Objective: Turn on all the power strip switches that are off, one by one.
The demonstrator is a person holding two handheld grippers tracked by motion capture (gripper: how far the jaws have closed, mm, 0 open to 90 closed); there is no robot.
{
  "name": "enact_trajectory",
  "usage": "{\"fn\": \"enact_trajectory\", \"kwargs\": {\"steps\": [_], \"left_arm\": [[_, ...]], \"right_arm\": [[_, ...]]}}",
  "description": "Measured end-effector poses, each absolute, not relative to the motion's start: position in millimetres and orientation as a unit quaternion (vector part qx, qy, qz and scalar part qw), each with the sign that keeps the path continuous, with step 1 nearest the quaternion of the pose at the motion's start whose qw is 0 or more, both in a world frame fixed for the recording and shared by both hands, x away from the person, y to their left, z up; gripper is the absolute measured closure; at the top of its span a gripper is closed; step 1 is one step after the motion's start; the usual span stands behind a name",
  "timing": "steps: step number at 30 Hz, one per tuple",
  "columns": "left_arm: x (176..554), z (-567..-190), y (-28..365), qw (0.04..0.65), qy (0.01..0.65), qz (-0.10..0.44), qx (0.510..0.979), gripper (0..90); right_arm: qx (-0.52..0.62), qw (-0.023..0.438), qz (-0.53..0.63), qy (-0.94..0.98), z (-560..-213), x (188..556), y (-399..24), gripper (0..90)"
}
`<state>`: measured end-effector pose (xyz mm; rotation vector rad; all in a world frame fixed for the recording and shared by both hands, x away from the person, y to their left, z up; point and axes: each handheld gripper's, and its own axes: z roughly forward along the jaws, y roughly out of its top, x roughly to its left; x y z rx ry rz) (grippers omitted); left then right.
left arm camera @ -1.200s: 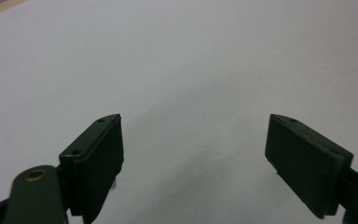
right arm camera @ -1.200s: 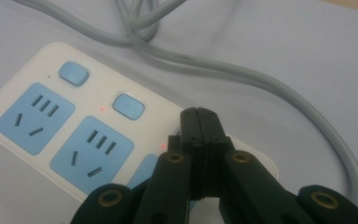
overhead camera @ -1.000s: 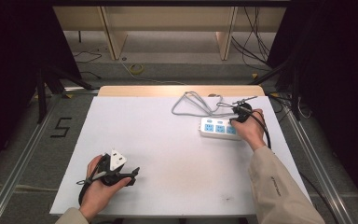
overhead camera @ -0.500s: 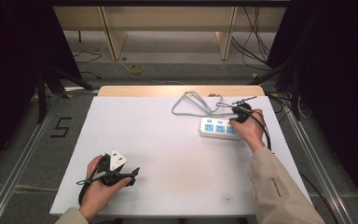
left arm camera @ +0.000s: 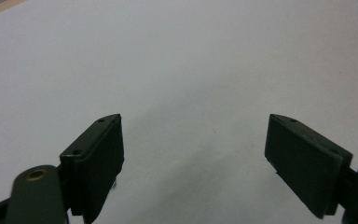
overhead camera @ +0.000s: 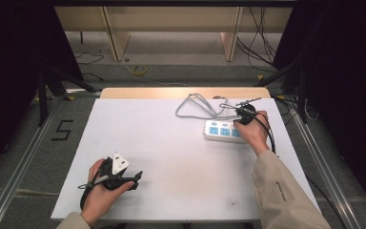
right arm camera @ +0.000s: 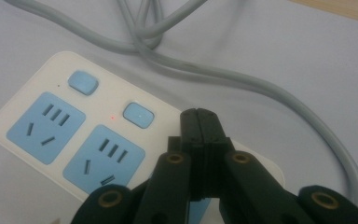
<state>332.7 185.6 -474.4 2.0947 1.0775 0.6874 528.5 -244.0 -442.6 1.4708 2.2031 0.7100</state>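
Nothing was seen to have changed from the earlier frames: both hands and the power strip were found in the same places. One power strip, with one grey cord looped behind it, was counted near the far right corner of the worktop. The right gripper was held over the strip's right end, jaws pressed fully together, nothing between them. The left gripper was rested near the near left corner, jaws spread wide and empty. The worktop's middle was left open between them.
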Motion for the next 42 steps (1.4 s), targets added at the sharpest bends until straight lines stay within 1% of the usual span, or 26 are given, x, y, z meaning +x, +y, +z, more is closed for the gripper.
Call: {"fn": "enact_trajectory", "kwargs": {"steps": [15, 42], "left_arm": [[332.4, -474.5, 185.2, 0.337, 0.414, 0.264, 0.803, 19.6], [332.3, -474.5, 185.2, 0.338, 0.413, 0.263, 0.804, 19.6]], "right_arm": [[0.520, 0.201, 0.255, 0.790, -439.1, 529.5, -240.2, 90.0], [0.506, 0.198, 0.262, 0.797, -433.8, 533.7, -220.8, 90.0]]}}
